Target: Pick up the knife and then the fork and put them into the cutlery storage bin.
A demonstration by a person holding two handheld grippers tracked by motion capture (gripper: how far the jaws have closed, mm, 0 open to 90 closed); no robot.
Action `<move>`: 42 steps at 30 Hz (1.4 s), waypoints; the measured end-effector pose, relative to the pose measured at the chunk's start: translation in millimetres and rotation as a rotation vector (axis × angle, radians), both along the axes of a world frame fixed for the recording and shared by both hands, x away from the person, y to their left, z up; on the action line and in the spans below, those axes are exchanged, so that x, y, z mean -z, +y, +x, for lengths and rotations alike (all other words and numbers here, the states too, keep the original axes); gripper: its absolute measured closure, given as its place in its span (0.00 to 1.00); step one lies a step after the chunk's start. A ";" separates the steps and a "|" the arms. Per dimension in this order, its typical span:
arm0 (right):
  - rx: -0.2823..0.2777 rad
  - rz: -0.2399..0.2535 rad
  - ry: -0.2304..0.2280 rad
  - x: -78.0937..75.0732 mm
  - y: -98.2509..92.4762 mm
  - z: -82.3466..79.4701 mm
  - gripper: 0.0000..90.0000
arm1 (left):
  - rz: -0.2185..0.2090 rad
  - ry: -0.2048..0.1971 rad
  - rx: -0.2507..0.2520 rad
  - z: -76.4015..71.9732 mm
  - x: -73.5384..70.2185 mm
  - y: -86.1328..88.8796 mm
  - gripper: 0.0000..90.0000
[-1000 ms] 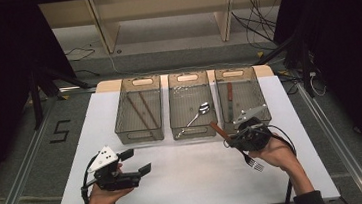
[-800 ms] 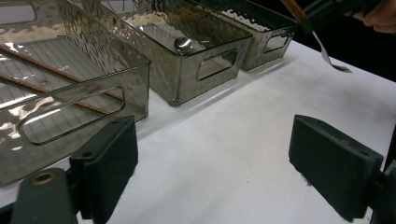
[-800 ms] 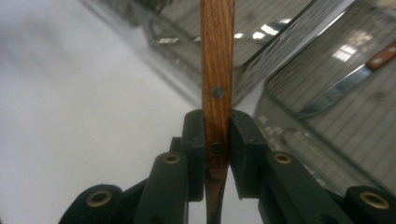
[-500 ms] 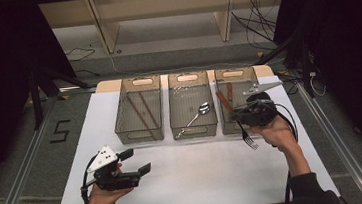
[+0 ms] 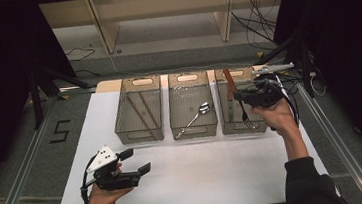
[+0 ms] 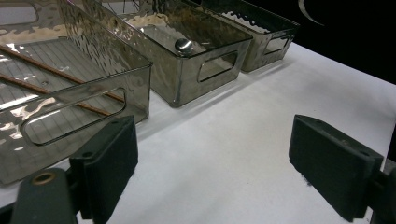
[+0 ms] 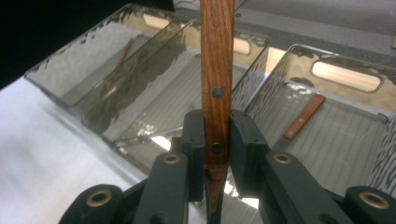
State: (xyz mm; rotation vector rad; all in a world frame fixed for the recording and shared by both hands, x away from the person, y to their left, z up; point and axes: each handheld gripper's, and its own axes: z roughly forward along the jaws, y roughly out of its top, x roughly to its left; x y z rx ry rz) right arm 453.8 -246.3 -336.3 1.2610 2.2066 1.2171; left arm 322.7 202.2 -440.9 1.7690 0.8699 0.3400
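- Right gripper (image 5: 246, 95) has its fingers (image 7: 244, 140) clamped tight on the wooden handle of a fork (image 5: 245, 120), nearly closed with just the handle between them.
- In the high view the fork hangs tines-down from that gripper, over the right bin (image 5: 226, 122), with the handle sticking up past the fingers.
- The right gripper view has the handle (image 7: 216, 70) running straight up the middle, two rivets showing, pads pressing both sides.
- There's another wooden-handled utensil (image 7: 303, 117) lying on the floor of that right bin.
- Middle bin (image 5: 194, 126) has a spoon (image 5: 199, 112) in it, and the left bin (image 5: 139, 131) has chopsticks (image 5: 145, 108).
- Left gripper (image 5: 133, 162) sits low near the front of the white tabletop (image 5: 210, 169), well apart from the bins, fingers (image 6: 109, 163) spread wide with nothing in them.
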 end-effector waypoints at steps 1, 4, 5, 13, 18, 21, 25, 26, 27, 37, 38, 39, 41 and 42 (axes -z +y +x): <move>0.013 0.003 -0.003 -0.7 -1.3 3.2 0.86 | 0.001 0.001 0.001 0.0 -0.1 0.1 0.17; 0.040 0.022 -0.003 -2.7 -5.0 10.6 0.86 | 0.001 0.003 0.002 0.1 -0.1 0.3 0.17; 0.044 0.028 -0.002 -3.4 -5.7 12.3 0.86 | 0.000 0.003 0.001 0.1 -0.1 0.4 0.17; 0.102 0.046 0.003 -5.7 -14.3 28.9 0.86 | -0.001 0.005 0.001 0.2 0.0 0.9 0.17; 0.154 0.059 0.017 -0.3 -19.3 39.2 0.86 | 0.000 0.004 0.001 0.2 -0.1 0.9 0.17; 0.190 0.056 0.010 4.0 -22.2 45.4 0.86 | -0.005 0.005 -0.002 0.3 0.1 0.8 0.17; 0.227 0.058 0.023 10.9 -27.4 52.3 0.86 | -0.005 0.005 -0.002 0.3 0.1 1.0 0.17; 0.236 0.058 0.023 12.3 -28.4 53.3 0.86 | -0.006 0.006 -0.003 0.4 0.2 1.0 0.17; 0.243 0.063 0.023 13.4 -29.5 54.3 0.86 | -0.005 0.006 -0.003 0.4 0.3 1.1 0.17; 0.278 0.058 0.022 23.0 -27.6 61.4 0.86 | 0.002 0.004 0.002 0.3 0.1 1.4 0.17; 0.279 0.057 0.026 24.3 -26.7 61.9 0.86 | 0.001 0.004 0.001 0.2 0.1 1.3 0.17; 0.281 0.059 0.028 25.8 -25.8 62.3 0.86 | -0.001 0.004 0.001 0.1 0.0 1.3 0.17; 0.281 0.061 0.027 29.0 -24.4 62.8 0.86 | -0.002 0.004 0.001 0.0 -0.1 1.4 0.17; 0.281 0.061 0.028 30.7 -24.0 62.9 0.86 | -0.003 0.003 0.001 0.0 0.0 1.3 0.17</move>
